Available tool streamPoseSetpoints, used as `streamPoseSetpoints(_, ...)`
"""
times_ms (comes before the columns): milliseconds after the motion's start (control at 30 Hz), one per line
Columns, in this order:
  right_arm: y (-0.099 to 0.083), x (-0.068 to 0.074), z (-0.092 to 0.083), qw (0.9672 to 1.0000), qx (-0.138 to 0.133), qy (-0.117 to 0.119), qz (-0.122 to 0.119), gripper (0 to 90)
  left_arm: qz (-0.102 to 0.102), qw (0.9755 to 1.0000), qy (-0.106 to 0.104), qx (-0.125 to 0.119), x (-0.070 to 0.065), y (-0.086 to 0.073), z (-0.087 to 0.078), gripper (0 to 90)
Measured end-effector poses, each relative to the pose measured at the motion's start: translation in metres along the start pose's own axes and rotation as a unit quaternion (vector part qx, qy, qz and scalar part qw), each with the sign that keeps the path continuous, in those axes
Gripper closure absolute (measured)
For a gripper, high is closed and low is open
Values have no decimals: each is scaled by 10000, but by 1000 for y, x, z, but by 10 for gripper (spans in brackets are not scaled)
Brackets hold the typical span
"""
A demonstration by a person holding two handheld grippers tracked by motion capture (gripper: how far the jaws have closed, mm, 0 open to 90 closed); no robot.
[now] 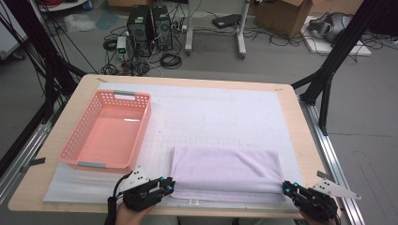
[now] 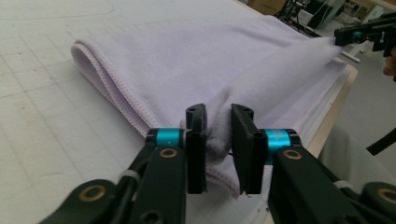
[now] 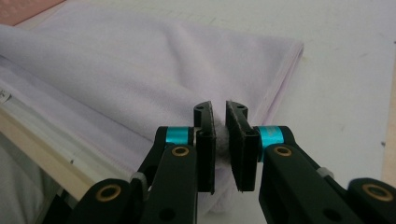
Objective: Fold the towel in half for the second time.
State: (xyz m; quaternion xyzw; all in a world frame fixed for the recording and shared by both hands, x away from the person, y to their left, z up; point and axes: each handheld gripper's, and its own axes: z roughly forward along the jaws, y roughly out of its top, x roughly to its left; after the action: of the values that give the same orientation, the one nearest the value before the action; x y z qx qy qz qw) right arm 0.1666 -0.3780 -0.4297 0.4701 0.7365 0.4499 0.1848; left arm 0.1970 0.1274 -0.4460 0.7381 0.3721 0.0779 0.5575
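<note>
Bottom edge of the high view first: left gripper [image 1: 167, 186] at the near left corner of the folded lilac towel [image 1: 225, 168], right gripper [image 1: 286, 186] at its near right corner. Up close in the left gripper view, parted around a bunch of cloth, with a dark gap beside one pad: slack rather than pinching. In the right gripper view, clamped tight on a thin nub of towel.

Lying flat across the lower middle of the white mat [image 1: 211, 108], folded lengthwise, near hem just inside the table [image 1: 300, 136] edge.

Risk, as a judgement: pulling or lifting on the right alone, with the left corner free, likely to drag the fold askew or slide the upper layer off. Also possible: snagging the loose corner on the left pads while backing away.

Farther up at left, pink basket [image 1: 126, 96], well apart from the towel, no hazard.
</note>
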Motion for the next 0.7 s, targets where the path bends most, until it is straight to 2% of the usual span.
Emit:
streamPoseSetpoints(33, -1, 1, -1, 10000, 50, -18, 2, 819, -113, 9999, 21, -26, 0, -1, 0, 606)
streamPoseSetpoints(67, -3, 2, -1, 10000, 93, -34, -7, 803, -135, 9999, 38, -12, 0, -1, 0, 560)
streamPoseSetpoints(100, -3, 4, -1, 9999, 142, -38, 36, 750, -116, 9999, 93, 30, -1, -2, 0, 534)
streamPoseSetpoints(133, -4, 4, -2, 9998, 123, -115, 48, 650, -77, 9999, 132, 80, -1, -3, 0, 505)
streamPoseSetpoints(167, -3, 5, -4, 9997, 62, -176, 154, 582, -89, 9998, 119, 99, -2, -3, 1, 491)
streamPoseSetpoints(200, -3, 4, -7, 9995, -36, -162, 256, 556, -100, 9999, 96, 99, -4, -4, 2, 490)
streamPoseSetpoints(267, -2, 5, -11, 9992, -227, -149, 295, 516, -59, 9998, 80, 187, -6, -5, 4, 488)
streamPoseSetpoints(333, -3, 6, -11, 9992, -218, -188, 266, 505, -55, 9996, 88, 264, -8, -6, 7, 491)
streamPoseSetpoints(400, -6, 7, -7, 9995, 27, -295, 149, 512, -89, 9993, 100, 342, -9, -7, 9, 495)
streamPoseSetpoints(467, -9, 6, -2, 9990, 219, -352, 194, 548, -67, 9989, 119, 440, -9, -9, 10, 536)
streamPoseSetpoints(567, -13, 2, 2, 9982, 428, -335, 244, 705, -7, 9977, 209, 650, -10, -11, 11, 746)
streamPoseSetpoints(600, -13, 1, 2, 9980, 500, -296, 243, 759, 67, 9972, 242, 702, -11, -12, 12, 836)
streamPoseSetpoints(700, -14, 2, 3, 9973, 669, -257, 159, 836, 44, 9970, 274, 726, -12, -12, 10, 863)
